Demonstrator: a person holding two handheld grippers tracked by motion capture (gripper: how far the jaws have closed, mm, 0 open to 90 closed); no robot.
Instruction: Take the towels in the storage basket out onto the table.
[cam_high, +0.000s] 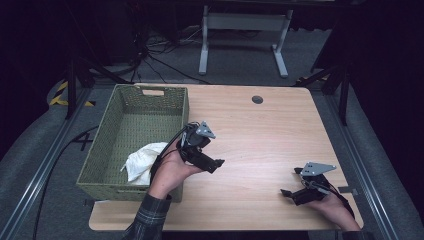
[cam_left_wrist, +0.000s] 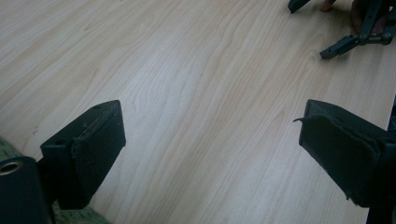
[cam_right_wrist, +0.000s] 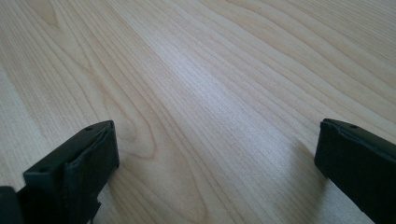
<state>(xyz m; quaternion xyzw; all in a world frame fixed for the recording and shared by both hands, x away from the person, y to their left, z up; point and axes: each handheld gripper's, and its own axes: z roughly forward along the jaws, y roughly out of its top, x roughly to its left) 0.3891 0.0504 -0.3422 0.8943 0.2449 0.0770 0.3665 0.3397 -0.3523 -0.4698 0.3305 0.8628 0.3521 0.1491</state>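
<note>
Woven basket (cam_high: 107, 145); seemingly cloth rag (cam_high: 142, 161)

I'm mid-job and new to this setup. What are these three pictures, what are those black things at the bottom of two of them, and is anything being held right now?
A person sits at a wooden table and holds a hand-held two-jaw tool in each hand; there is no robot arm. The high view looks down from above the person. There the left gripper is beside a green woven basket with a white cloth in it, and the right gripper is near the table's right front corner.

The other two pictures come from cameras riding on the tools. The black blocks at the bottom are each tool's own jaws. In both views the jaws stand wide apart over bare wood, so both are open and hold nothing. The left gripper view also shows the other tool far off at top right.
</note>
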